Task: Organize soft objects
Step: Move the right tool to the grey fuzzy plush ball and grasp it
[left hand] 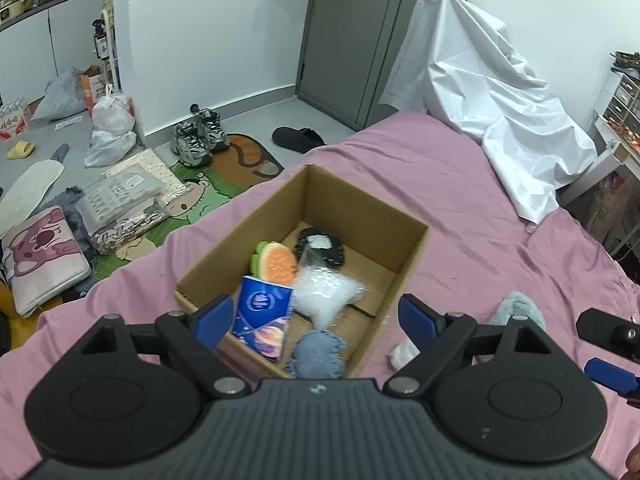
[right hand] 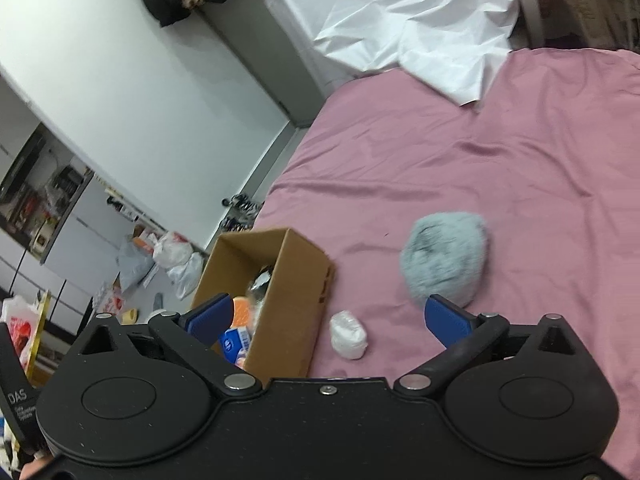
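The left gripper (left hand: 316, 316) is spread wide above the cardboard box (left hand: 404, 276), nothing held. The right gripper (right hand: 328, 320) is likewise wide, with the white bundle (right hand: 349, 335) seen between its fingers.

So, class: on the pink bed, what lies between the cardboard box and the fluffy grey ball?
A small white bundle lies between the cardboard box and fluffy grey ball; the right wrist view shows it best.

Even, soft indoor light, moderately bright, source not visible. Shadows faint; inside of box (left hand: 352, 216) slightly darker. Mild glare on white sheet (left hand: 492, 92) and clear bag (left hand: 324, 292). Strong fisheye bending at edges, walls curve, dark corner vignette top right in left view. Motion blur on box contents and fluffy ball (right hand: 446, 258); right view tilted, background soft.
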Available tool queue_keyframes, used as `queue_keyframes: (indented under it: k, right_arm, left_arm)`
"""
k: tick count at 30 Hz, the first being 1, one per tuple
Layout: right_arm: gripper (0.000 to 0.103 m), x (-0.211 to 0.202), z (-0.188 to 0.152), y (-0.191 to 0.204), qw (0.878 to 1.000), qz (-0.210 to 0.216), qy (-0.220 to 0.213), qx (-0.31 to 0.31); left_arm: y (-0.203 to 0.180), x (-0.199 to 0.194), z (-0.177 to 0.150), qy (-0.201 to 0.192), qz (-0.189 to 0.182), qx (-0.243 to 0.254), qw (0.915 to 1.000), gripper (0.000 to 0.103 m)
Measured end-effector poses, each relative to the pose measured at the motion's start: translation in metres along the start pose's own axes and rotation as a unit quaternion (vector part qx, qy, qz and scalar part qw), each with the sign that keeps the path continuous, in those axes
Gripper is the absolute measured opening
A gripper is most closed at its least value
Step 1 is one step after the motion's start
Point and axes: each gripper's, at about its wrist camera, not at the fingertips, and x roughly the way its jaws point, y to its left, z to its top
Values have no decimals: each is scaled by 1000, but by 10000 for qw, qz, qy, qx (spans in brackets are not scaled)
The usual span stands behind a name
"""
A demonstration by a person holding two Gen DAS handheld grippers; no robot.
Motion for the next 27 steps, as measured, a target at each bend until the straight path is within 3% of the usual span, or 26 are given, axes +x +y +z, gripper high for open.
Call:
queue_keyframes:
  k: [17,23,27]
  right_arm:
    - [103,-32,23,-51,9967,40,-498,634]
    - [102,-25,26,-74,9934,140,-550,993]
    - [96,-14,26,-90,9916,110,-522,1181]
  left_arm:
    - [-67,-14,-3,-83,-401,106,9991,88]
    - [-91,-6,-5,-84,-692,126,9975,88]
    - [-103,6,-9,-8,-786,12,9969,88]
